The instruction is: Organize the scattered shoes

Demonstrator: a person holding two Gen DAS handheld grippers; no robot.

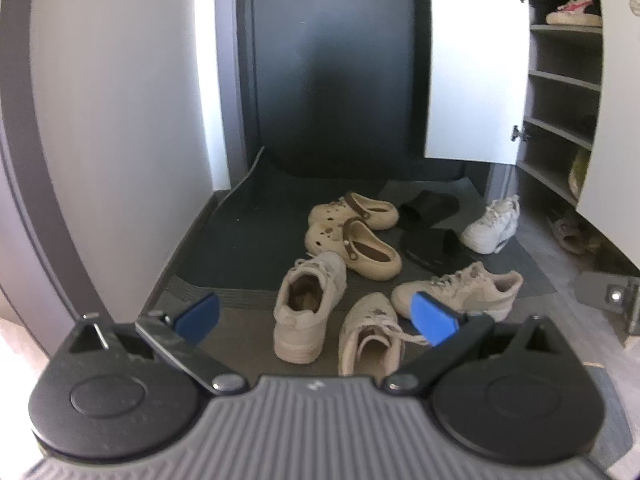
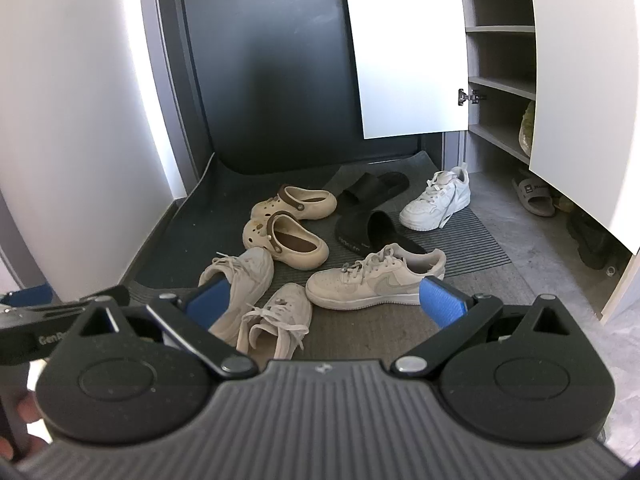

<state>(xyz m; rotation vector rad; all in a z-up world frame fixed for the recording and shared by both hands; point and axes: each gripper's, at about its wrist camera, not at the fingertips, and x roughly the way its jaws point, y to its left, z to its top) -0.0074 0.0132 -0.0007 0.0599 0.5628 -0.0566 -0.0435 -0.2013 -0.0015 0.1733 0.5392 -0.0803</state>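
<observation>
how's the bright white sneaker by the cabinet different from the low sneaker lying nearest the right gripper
The bright white sneaker is cleaner and chunkier, with a raised collar; the low sneaker is duller off-white with a greyish side logo. The white one stands alone near the open cabinet; the low one sits among other pale sneakers, its heel by a black slide. Both are laced, upright, toes pointing left.

Each gripper is built alike: the left gripper (image 1: 316, 318) and the right gripper (image 2: 326, 306) are each formed of a grey ribbed body flanked by two black rounded housings with circular caps. Black link arms are pinned to the body by silver rivets, and blue rectangular pads (image 2: 442, 300) are carried at their ends. A small white logo is printed on the ribbed body. White lettering is seen on a black bar at the right wrist view's left edge.
</observation>
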